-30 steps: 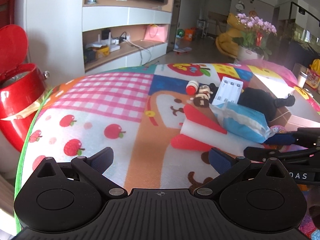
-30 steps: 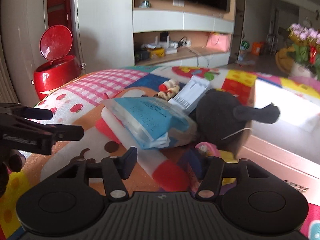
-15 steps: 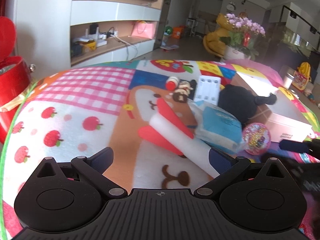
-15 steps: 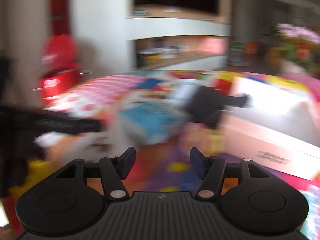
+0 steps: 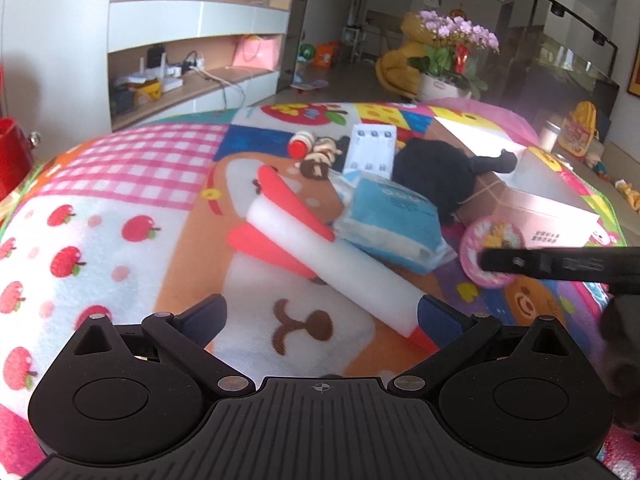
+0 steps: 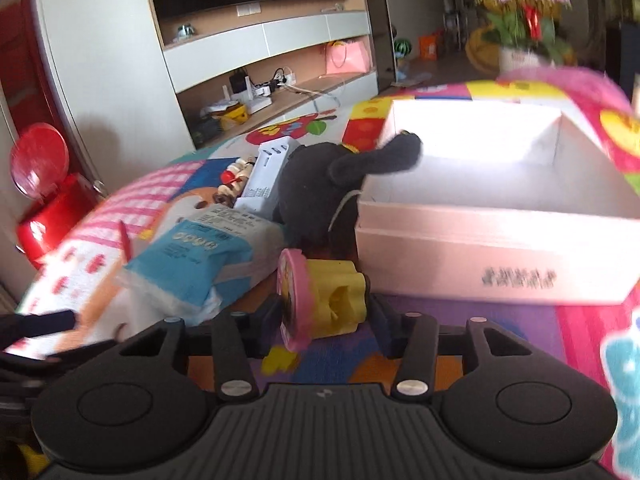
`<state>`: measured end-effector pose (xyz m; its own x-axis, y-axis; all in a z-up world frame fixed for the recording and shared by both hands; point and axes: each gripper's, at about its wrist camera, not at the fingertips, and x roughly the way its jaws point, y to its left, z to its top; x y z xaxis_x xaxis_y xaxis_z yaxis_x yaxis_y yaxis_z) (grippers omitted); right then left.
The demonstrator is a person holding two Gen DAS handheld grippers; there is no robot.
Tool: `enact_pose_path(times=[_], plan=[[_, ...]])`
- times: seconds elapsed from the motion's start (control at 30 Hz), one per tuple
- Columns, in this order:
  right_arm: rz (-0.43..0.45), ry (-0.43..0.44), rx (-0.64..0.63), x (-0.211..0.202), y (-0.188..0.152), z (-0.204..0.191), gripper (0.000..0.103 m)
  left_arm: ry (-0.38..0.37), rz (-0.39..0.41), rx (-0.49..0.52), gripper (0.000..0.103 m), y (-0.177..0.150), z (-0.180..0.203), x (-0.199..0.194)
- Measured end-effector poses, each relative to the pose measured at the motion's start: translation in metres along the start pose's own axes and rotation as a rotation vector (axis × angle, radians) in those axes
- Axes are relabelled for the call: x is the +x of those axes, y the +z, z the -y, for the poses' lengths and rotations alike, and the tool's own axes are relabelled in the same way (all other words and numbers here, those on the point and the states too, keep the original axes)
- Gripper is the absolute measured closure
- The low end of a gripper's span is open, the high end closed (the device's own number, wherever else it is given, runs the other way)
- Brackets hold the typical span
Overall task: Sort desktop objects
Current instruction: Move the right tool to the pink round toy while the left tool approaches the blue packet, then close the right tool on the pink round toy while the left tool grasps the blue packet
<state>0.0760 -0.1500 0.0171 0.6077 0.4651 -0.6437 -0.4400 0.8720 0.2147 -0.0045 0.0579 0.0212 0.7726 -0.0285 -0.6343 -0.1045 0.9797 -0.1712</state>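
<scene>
Yellow toy [image 6: 338,300] between spread right fingers [image 6: 384,330], beside box [image 6: 500,256]; left fingers [image 5: 204,316] spread.

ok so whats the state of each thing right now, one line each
left tool: open, holding nothing
right tool: open, fingers either side of the toy, not clamped
pink and yellow toy: lying on its side on the mat
white box: open, looks empty
blue tissue pack: lying flat, sealed or not unclear
black plush: slumped against the box
red bin: lid up
</scene>
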Motion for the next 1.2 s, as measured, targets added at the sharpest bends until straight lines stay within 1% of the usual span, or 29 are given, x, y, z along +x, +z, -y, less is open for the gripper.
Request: enact_pose_path(times=[0.17, 0.23, 0.37, 0.47, 0.53, 0.6, 0.63, 0.67, 0.73, 0.8, 0.87, 0.9, 0.93, 1.0, 1.03, 1.07, 1.13, 1.2], plan=[[-0.091, 0.140, 0.153, -0.039, -0.014, 0.026, 0.061, -0.049, -0.007, 0.036, 0.000, -0.002, 0.013, 0.001], [-0.112, 0.165, 0.215, -0.053, -0.024, 0.038, 0.061, -0.063, -0.013, 0.051, 0.000, -0.003, 0.020, 0.003], [-0.082, 0.112, 0.250, -0.070, -0.041, 0.055, 0.060, -0.073, -0.028, 0.078, 0.000, -0.005, 0.032, 0.008], [-0.037, 0.067, 0.299, -0.080, -0.047, 0.068, 0.059, -0.068, -0.025, 0.092, 0.000, -0.005, 0.036, 0.008], [0.003, 0.024, 0.309, -0.085, -0.049, 0.072, 0.059, -0.059, -0.023, 0.094, 0.000, -0.004, 0.036, 0.008], [0.056, -0.049, 0.271, -0.092, -0.050, 0.073, 0.056, -0.044, -0.021, 0.095, 0.000, -0.003, 0.034, 0.007], [0.084, -0.097, 0.228, -0.096, -0.050, 0.071, 0.052, -0.035, -0.019, 0.094, 0.000, -0.002, 0.033, 0.007], [0.106, -0.146, 0.170, -0.099, -0.051, 0.065, 0.048, -0.027, -0.018, 0.095, 0.000, -0.001, 0.033, 0.007], [0.144, -0.233, 0.022, -0.101, -0.054, 0.048, 0.046, -0.008, -0.019, 0.096, 0.000, -0.001, 0.032, 0.008], [0.182, -0.308, -0.145, -0.100, -0.060, 0.026, 0.044, -0.005, -0.023, 0.088, 0.000, -0.001, 0.031, 0.008], [0.189, -0.342, -0.274, -0.095, -0.065, 0.008, 0.044, -0.002, -0.022, 0.091, 0.000, -0.002, 0.032, 0.006], [0.171, -0.353, -0.304, -0.090, -0.064, 0.003, 0.044, -0.003, -0.021, 0.095, 0.000, -0.002, 0.032, 0.006], [0.156, -0.370, -0.310, -0.086, -0.063, 0.000, 0.044, -0.003, -0.021, 0.098, 0.000, -0.003, 0.033, 0.005], [0.158, -0.426, -0.284, -0.080, -0.058, 0.005, 0.044, -0.005, -0.018, 0.106, 0.000, -0.004, 0.032, 0.003], [0.168, -0.452, -0.277, -0.079, -0.057, 0.009, 0.040, -0.004, -0.016, 0.111, 0.000, -0.004, 0.032, 0.003], [0.180, -0.464, -0.266, -0.081, -0.056, 0.013, 0.032, -0.005, -0.014, 0.114, 0.000, -0.004, 0.032, 0.002], [0.193, -0.456, -0.232, -0.085, -0.055, 0.021, 0.025, -0.013, -0.024, 0.093, 0.000, -0.003, 0.033, 0.005], [0.194, -0.426, -0.187, -0.085, -0.056, 0.030, 0.025, -0.044, -0.043, 0.054, 0.000, 0.001, 0.036, 0.011]])
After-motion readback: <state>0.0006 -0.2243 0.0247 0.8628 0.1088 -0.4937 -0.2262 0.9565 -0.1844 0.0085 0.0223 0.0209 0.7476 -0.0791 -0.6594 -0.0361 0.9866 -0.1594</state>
